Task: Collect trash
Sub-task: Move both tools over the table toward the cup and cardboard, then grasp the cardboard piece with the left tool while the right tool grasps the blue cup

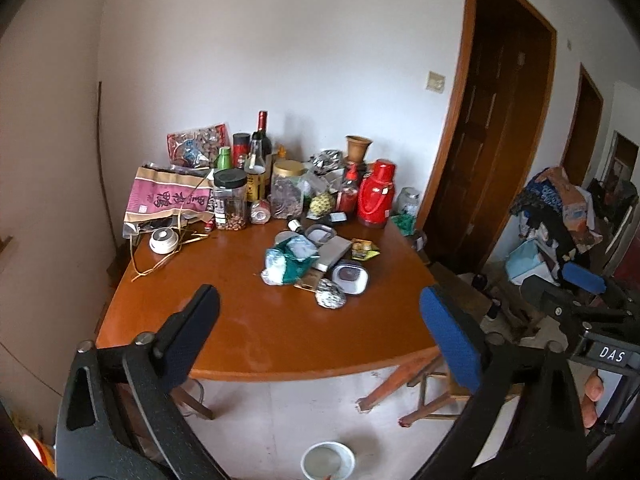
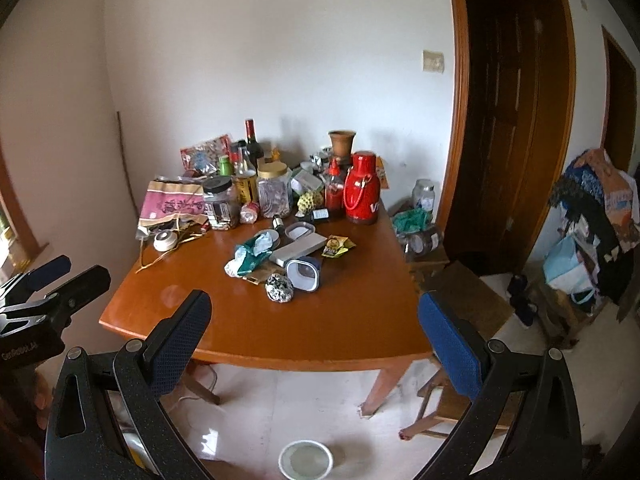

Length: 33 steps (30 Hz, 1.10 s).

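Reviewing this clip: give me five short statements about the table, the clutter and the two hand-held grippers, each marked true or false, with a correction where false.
1. The left hand-held gripper is clamped on a wrapper. False: its jaws stand wide apart with nothing between them.
2. A red thermos stands upright near the far right of the wooden table. True.
3. The crumpled foil ball lies on the floor. False: it rests on the table, beside the green and white wrapper.
4. The right hand-held gripper is open and empty. True.
5. A white bowl sits on the floor in front of the table. True.
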{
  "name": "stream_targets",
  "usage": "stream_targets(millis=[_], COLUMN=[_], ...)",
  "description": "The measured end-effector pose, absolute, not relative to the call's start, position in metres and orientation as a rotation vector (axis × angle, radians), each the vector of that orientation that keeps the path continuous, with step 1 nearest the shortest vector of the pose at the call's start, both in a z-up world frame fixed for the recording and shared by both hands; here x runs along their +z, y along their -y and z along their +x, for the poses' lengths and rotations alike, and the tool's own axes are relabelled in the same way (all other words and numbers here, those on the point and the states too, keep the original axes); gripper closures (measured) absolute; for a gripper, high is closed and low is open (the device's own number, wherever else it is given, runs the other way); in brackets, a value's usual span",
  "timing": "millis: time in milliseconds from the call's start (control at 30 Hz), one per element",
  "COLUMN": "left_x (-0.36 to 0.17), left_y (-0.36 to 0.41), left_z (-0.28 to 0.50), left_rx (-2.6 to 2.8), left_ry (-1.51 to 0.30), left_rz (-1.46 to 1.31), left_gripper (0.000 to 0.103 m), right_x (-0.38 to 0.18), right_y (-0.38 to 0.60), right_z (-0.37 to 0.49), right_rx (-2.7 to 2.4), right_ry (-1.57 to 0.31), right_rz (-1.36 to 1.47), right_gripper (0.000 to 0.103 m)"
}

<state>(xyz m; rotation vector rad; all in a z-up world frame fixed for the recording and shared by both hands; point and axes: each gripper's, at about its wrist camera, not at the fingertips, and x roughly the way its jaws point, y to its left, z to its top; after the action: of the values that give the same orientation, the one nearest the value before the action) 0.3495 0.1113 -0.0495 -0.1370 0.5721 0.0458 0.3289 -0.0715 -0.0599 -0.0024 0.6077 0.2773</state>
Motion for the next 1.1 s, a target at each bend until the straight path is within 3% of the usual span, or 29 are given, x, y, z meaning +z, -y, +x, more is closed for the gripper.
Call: stream_targets(millis=[400,667,867,1000,1100], left_x=[-0.122,-0.176,-0.221,-0.253,-0.267], left_y=[-0.153,-0.154,-0.156,-0.159,-0.162], left_z=[0.465,0.531,0.581,0.609,0.621], left_rx=[0.056,0.128,0.154,0.171,0.193], left_ry=[-0.781,-0.912,-1.029,-1.103,-1.125], left_rz=[-0.195,-0.306,-0.445,-0.568,-0.634], left_gripper=[0.008,0.026,0.038,0.051,0.055], right_x=[-0.111,-0.158,-0.195,-0.224,-0.242], right_y=[0.034,0.033,0.036,0.025,0.016], right_z=[0.434,0.505,0.564,0.597,0.613], right_rx=[0.273,0.344,0.390,0.448,0.494], right_ry=[-0.794,-0.927,-1.053,-1.158,-1.212], right_rz=[-0.013,0.015,0.018,-0.007,-0.017], right_gripper=[0.000,0.002,0.020,0.043,0.050])
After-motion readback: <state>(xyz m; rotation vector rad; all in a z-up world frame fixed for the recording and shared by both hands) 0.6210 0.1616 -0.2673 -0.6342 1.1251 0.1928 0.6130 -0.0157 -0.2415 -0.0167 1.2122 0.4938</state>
